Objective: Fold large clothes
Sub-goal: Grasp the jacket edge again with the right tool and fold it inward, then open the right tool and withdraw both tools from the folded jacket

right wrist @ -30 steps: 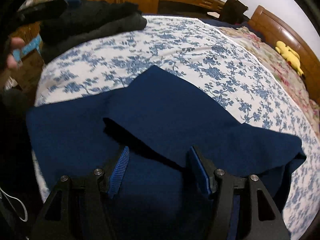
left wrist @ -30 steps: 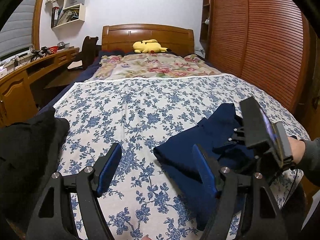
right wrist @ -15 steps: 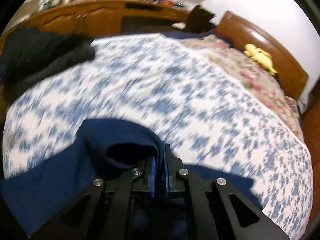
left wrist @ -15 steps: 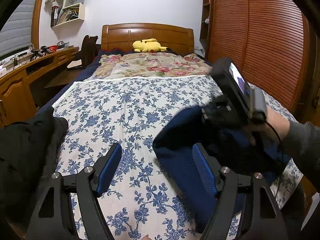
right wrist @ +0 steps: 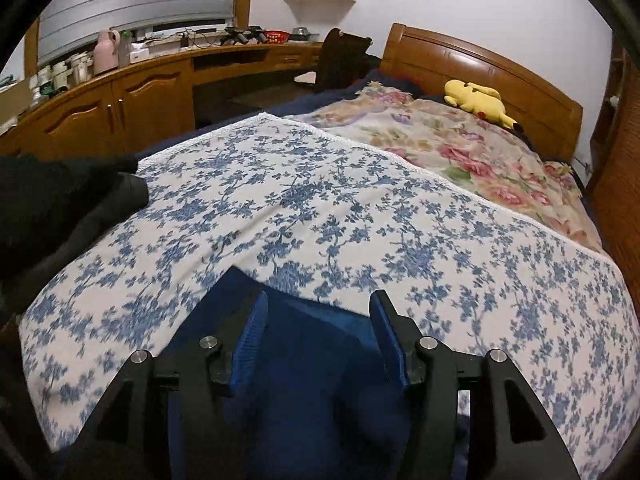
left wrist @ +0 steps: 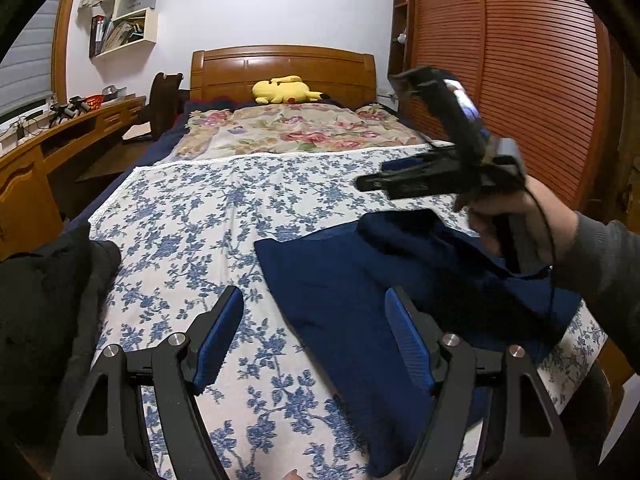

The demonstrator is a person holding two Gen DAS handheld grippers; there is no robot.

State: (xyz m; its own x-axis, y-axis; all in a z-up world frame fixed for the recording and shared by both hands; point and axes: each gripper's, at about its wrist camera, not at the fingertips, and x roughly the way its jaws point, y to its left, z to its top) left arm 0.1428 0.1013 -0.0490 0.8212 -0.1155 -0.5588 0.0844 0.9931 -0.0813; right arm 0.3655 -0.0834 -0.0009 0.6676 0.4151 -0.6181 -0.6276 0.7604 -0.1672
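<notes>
Navy garment (left wrist: 344, 292) lies beneath both wide, empty claws, right claw (right wrist: 316, 336) raised above left claw (left wrist: 314, 332).

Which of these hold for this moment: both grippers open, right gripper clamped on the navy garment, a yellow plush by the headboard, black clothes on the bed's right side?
1. Both the left gripper and the right gripper are open. True.
2. The right gripper is clamped on the navy garment. False: its jaws are apart, above the cloth.
3. A yellow plush lies by the headboard. True.
4. The black clothes lie on the bed's right side. False: they are at the left edge.
</notes>
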